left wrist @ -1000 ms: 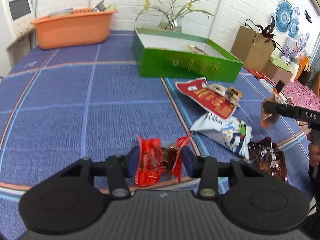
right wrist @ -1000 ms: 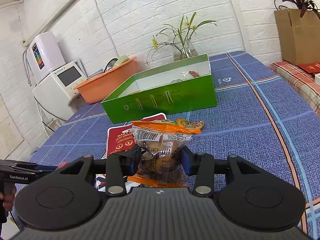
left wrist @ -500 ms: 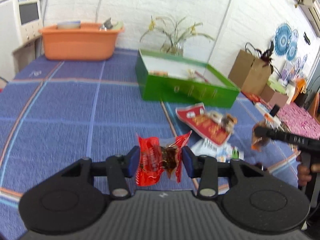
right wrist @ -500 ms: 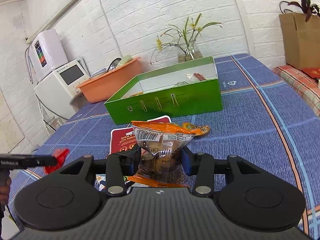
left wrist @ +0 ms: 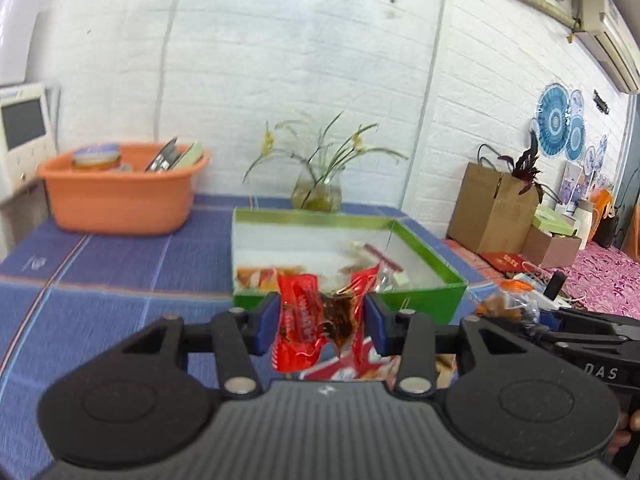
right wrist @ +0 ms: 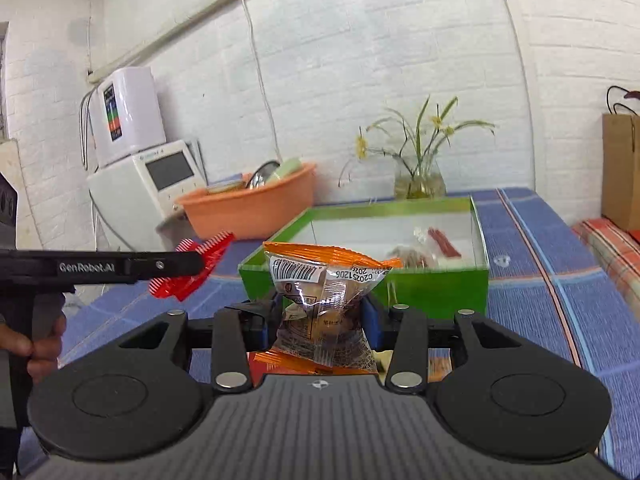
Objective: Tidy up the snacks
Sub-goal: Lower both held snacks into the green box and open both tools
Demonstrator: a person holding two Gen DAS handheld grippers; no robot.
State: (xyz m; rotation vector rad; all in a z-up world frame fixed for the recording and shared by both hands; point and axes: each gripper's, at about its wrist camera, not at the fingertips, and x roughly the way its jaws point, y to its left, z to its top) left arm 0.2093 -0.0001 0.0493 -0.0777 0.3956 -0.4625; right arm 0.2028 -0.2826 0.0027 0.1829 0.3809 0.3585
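My left gripper (left wrist: 322, 326) is shut on a crumpled red snack packet (left wrist: 298, 328), held in the air just short of the green box (left wrist: 420, 300). My right gripper (right wrist: 318, 316) is shut on a clear packet with orange ends (right wrist: 324, 300), also lifted in front of the green box (right wrist: 360, 284). Several small snacks lie on the box's white floor. In the right wrist view the left gripper (right wrist: 192, 264) enters from the left with the red packet (right wrist: 196, 268). The right gripper (left wrist: 520, 312) shows at the right of the left wrist view.
An orange basin (left wrist: 120, 196) with dishes stands at the back left of the blue cloth table (left wrist: 100, 280). A glass vase with flowers (left wrist: 318, 196) stands behind the box. A white appliance (right wrist: 148, 188) is beyond the table. Brown paper bag (left wrist: 492, 212) at right.
Both grippers rose with their packets and came nearer the green box. The loose snacks on the cloth dropped out of sight below the left gripper. The views now point more level.
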